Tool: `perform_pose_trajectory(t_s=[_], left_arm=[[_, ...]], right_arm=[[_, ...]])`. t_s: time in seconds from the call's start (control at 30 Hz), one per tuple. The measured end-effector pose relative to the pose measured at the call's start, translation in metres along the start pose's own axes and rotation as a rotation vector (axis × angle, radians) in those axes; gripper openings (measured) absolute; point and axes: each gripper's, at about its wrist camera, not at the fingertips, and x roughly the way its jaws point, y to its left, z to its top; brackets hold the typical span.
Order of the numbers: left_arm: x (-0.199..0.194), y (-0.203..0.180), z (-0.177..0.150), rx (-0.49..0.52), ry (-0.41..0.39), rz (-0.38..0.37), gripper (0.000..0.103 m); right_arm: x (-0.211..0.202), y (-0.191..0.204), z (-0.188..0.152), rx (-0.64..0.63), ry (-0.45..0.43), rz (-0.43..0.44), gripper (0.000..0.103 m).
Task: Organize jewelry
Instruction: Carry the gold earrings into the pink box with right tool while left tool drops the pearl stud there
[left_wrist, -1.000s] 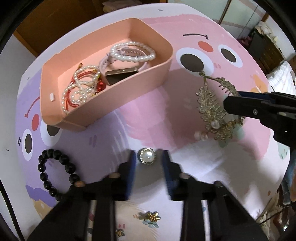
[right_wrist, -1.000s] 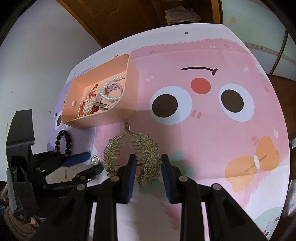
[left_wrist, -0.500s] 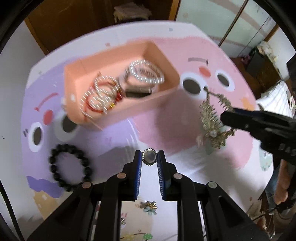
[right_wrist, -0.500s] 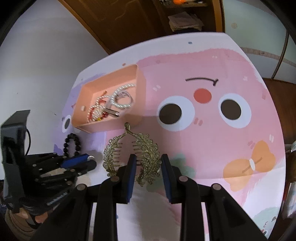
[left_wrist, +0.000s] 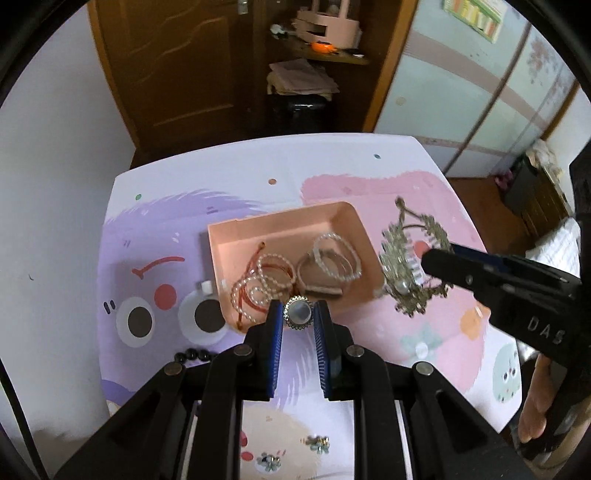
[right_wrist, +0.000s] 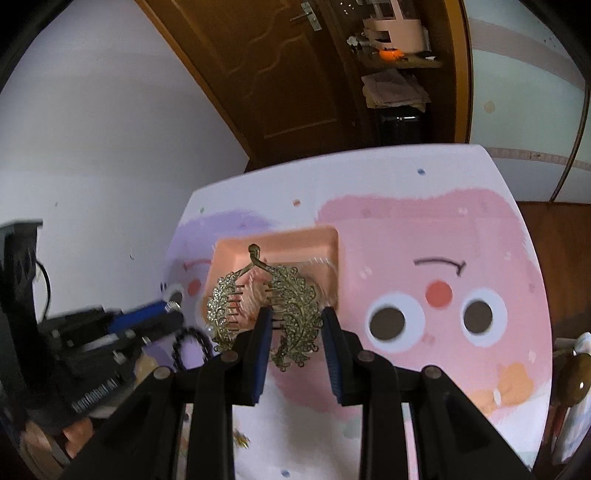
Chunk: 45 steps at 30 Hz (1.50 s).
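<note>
My left gripper is shut on a round pearl brooch and holds it above the near edge of the pink tray. The tray holds pearl bracelets, a red cord bracelet and a watch. My right gripper is shut on a gold leaf hair comb, lifted in the air in front of the tray. In the left wrist view the comb hangs just right of the tray, held by the right gripper.
A black bead bracelet lies on the cartoon mat left of my left gripper; it also shows in the right wrist view. Small flower earrings lie near the mat's front edge. A wall is on the left, a brown door behind.
My left gripper shut on the brooch and lifted it toward the tray. My right gripper shut on the comb and raised it off the mat toward the tray.
</note>
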Motion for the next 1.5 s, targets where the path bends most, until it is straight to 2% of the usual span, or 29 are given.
perform_pose_trajectory(t_s=[0.17,0.3,0.5,0.77,0.9,1.07,1.33,1.4,1.47,1.5], left_arm=[[0.036,0.003,0.004,-0.055,0.028,0.014,0.015],[0.062,0.014,0.003,-0.103,0.043,0.014,0.015],[0.093,0.028,0.005,-0.149,0.072,0.015,0.015],[0.117,0.034,0.007,-0.168,0.103,0.014,0.015],[0.124,0.035,0.008,-0.163,0.103,0.02,0.015],[0.119,0.032,0.009,-0.146,0.085,0.03,0.03],[0.097,0.028,0.003,-0.144,0.066,0.01,0.032],[0.088,0.027,0.0,-0.145,0.058,0.008,0.037],[0.078,0.025,-0.002,-0.143,0.041,0.008,0.046],[0.072,0.025,-0.003,-0.139,0.029,0.012,0.047]], right_arm=[[0.027,0.008,0.027,0.034,0.015,0.001,0.027],[0.059,0.014,0.038,0.032,0.06,-0.03,0.027],[0.105,0.012,0.04,0.056,0.152,-0.058,0.027],[0.141,0.003,0.038,0.073,0.238,-0.109,0.027],[0.144,0.005,0.038,0.066,0.248,-0.102,0.028],[0.133,0.009,0.04,0.055,0.203,-0.081,0.029],[0.096,0.013,0.035,0.046,0.13,-0.065,0.031],[0.085,0.014,0.031,0.039,0.116,-0.067,0.031],[0.078,0.016,0.03,0.035,0.11,-0.059,0.031],[0.074,0.017,0.027,0.037,0.109,-0.052,0.031]])
